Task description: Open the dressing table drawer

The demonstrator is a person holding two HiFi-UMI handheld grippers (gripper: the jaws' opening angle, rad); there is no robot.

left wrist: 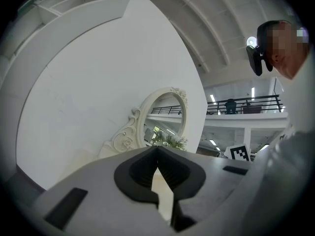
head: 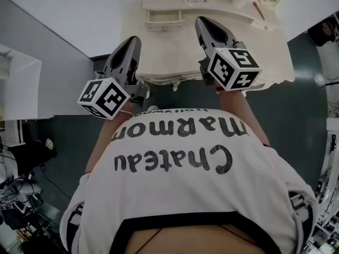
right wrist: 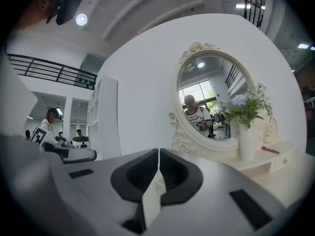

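the dressing table drawer (head: 159, 80) sits under the front edge of the cream counter (head: 169, 52) and looks closed, its small handle (head: 178, 84) hanging just below the rim, close to the person's shirt (head: 175, 157). both grippers are held level above the counter, not at the drawer. the left gripper (head: 133, 40) and the right gripper (head: 203, 23) each have their fingers pressed together on nothing. the likely trouble is that closed fingers cannot take the handle, so a reach now would only knock it (or slip off). the person standing so near may also block the drawer's travel. further back stand a small drawer box (head: 164, 17), an oval mirror (right wrist: 214, 102) and a vase of flowers (right wrist: 246, 136), none in the way.
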